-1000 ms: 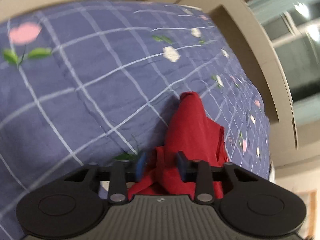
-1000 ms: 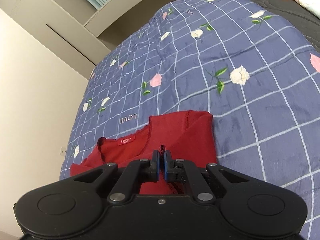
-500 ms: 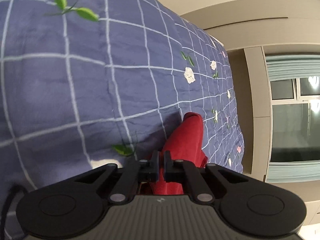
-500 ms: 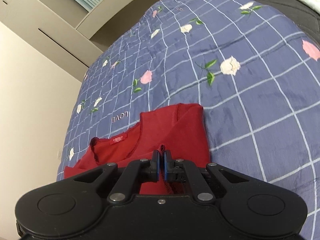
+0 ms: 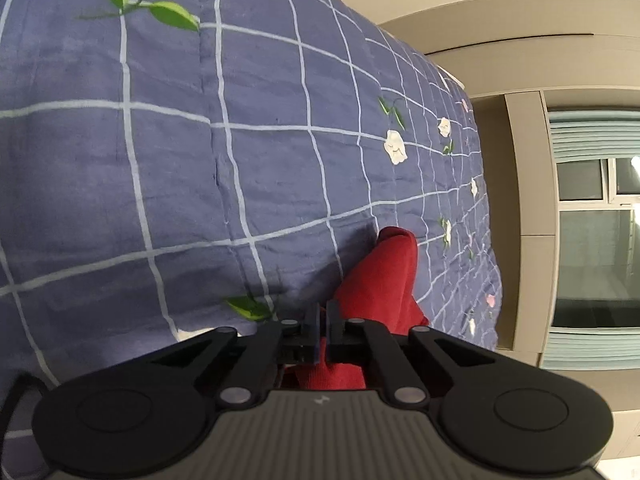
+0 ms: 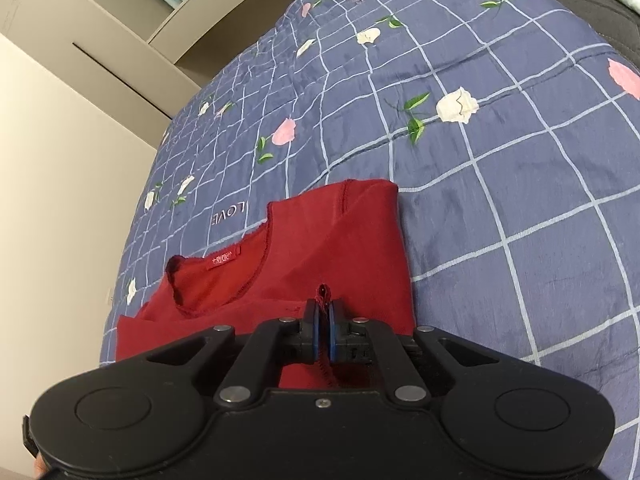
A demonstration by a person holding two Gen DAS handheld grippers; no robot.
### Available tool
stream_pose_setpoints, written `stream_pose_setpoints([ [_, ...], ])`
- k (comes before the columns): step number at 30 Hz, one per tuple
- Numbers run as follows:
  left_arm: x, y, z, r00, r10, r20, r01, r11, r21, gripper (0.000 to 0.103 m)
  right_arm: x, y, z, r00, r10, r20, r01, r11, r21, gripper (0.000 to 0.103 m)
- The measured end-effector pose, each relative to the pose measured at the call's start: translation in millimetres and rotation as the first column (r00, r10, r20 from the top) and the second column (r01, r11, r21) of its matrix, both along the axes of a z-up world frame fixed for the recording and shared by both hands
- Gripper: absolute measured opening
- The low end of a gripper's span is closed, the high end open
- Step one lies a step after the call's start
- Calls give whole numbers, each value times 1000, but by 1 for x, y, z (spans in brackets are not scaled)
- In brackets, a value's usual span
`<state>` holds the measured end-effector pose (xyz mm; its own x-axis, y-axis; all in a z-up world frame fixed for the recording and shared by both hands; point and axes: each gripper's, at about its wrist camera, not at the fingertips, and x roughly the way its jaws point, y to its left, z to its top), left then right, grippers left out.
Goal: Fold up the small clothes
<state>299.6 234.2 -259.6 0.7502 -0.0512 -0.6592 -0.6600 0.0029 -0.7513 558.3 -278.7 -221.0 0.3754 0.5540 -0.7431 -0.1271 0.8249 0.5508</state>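
Note:
A small red top [image 6: 320, 248] lies on the blue checked bedspread [image 6: 500, 208], neckline and label facing up, its right side folded inward. My right gripper [image 6: 323, 312] is shut on a hem of it, and a bit of red edge pokes out between the blue pads. In the left wrist view the red top [image 5: 380, 280] rises as a narrow bunched fold off the bedspread [image 5: 200, 160]. My left gripper [image 5: 322, 318] is shut on the near end of that fold, with red cloth showing under the jaws.
The flowered bedspread spreads wide beyond the top in both views. Beige cupboards [image 6: 80, 152] stand past the bed's left edge. A window with blinds [image 5: 592, 248] is at the right. A dark blanket [image 6: 600, 12] lies at the far right corner.
My left jaws went from open around the red cloth to shut on it, and that view rolled. Both grippers sank a little toward the bed. The right grip is unchanged.

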Motion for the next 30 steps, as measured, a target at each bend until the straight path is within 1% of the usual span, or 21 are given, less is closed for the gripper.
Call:
stream_pose_setpoints([
  [1, -2, -1, 2, 1000, 6, -6, -6, 1000, 9, 0, -1, 0, 1, 1000, -3, 9, 3, 1000, -3, 3],
  [4, -9, -4, 14, 999, 20, -36, -17, 996, 86, 0, -1, -3, 8, 999, -12, 53, 13, 1000, -14, 3],
  [6, -14, -6, 18, 998, 23, -54, -17, 993, 114, 0, 0, -6, 12, 997, -24, 79, 25, 999, -19, 3],
  [8, -16, -9, 21, 997, 22, -76, -11, 989, 150, 0, 3, -8, 12, 996, -27, 85, 30, 999, -26, 3],
  [9, -16, -10, 20, 996, 23, -84, -10, 987, 159, 0, 4, -8, 12, 996, -28, 84, 30, 999, -30, 3],
  [13, -15, -8, 9, 992, 43, -115, -26, 989, 145, 0, 7, -7, 0, 997, -22, 69, 27, 998, -61, 3],
  [14, -13, -7, 7, 991, 31, -127, -12, 989, 149, 0, 6, -8, -4, 998, -28, 61, 32, 997, -63, 3],
  [16, -7, -7, 15, 990, -4, -142, 30, 983, 181, 1, 6, -10, -9, 998, -35, 56, 38, 998, -55, 3],
  [17, -6, -7, 19, 988, -21, -152, 51, 979, 199, 4, 4, -10, -9, 998, -33, 63, 35, 998, -45, 3],
  [18, -5, -7, 26, 986, -33, -161, 70, 971, 228, 8, 3, -10, -8, 997, -28, 70, 31, 999, -40, 3],
  [19, -5, -7, 32, 986, -39, -160, 80, 962, 261, 10, 3, -9, -7, 997, -19, 77, 22, 999, -40, 3],
  [20, -3, -9, 40, 985, -57, -162, 106, 945, 311, 14, 3, -8, -4, 996, -7, 87, 11, 999, -41, 3],
  [21, 1, -11, 50, 982, -80, -172, 139, 920, 367, 24, 3, -7, -2, 995, 4, 98, 0, 999, -39, 3],
  [22, 6, -14, 59, 978, -103, -180, 171, 891, 421, 33, 3, -6, 0, 994, 17, 108, -13, 999, -40, 3],
  [23, 10, -18, 67, 978, -105, -181, 181, 855, 486, 36, 4, -4, 2, 993, 30, 118, -25, 999, -44, 3],
  [24, 17, -24, 76, 974, -134, -184, 214, 814, 540, 38, 4, -3, 4, 991, 39, 126, -33, 998, -47, 3],
  [25, 27, -31, 83, 965, -189, -183, 262, 766, 588, 38, 5, -1, 5, 990, 46, 132, -40, 998, -50, 3],
  [26, 36, -38, 89, 951, -242, -190, 307, 723, 619, 38, 5, 0, 6, 989, 53, 138, -46, 998, -51, 3],
  [28, 53, -51, 96, 918, -327, -223, 389, 634, 669, 38, 6, 3, 7, 987, 64, 147, -56, 997, -59, 3],
  [29, 62, -59, 98, 895, -373, -245, 431, 579, 693, 38, 6, 4, 7, 986, 69, 149, -60, 996, -65, 3],
  [30, 72, -67, 99, 866, -417, -276, 475, 515, 714, 38, 6, 5, 7, 986, 74, 152, -64, 996, -69, 3],
])
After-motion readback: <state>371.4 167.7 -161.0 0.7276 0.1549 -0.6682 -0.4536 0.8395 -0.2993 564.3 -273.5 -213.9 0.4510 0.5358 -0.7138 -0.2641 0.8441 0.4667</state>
